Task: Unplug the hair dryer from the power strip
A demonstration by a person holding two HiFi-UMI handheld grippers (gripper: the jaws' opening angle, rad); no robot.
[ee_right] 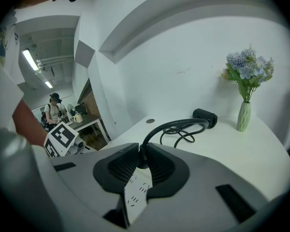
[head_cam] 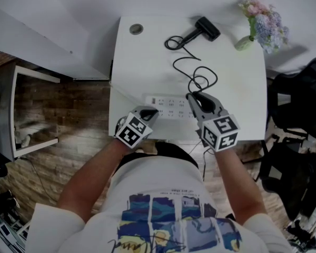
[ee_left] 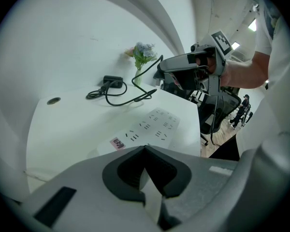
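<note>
A white power strip (head_cam: pixel 171 107) lies along the front of the white table (head_cam: pixel 147 62). The black hair dryer (head_cam: pixel 205 29) rests at the far edge, and its cord (head_cam: pixel 192 67) loops back toward me. My right gripper (head_cam: pixel 191 96) is shut on the black plug (ee_right: pixel 139 153) at the cord's end. In the left gripper view it hangs above the strip (ee_left: pixel 152 127), the plug clear of the sockets. My left gripper (head_cam: pixel 151 113) is shut, its tips down on the strip's left end.
A pale vase of flowers (head_cam: pixel 260 28) stands at the table's far right corner, a round cable grommet (head_cam: pixel 136 29) at the far left. Black chairs (head_cam: pixel 300 104) crowd the right side. A dark side desk (head_cam: pixel 21 109) sits on the left over wooden floor.
</note>
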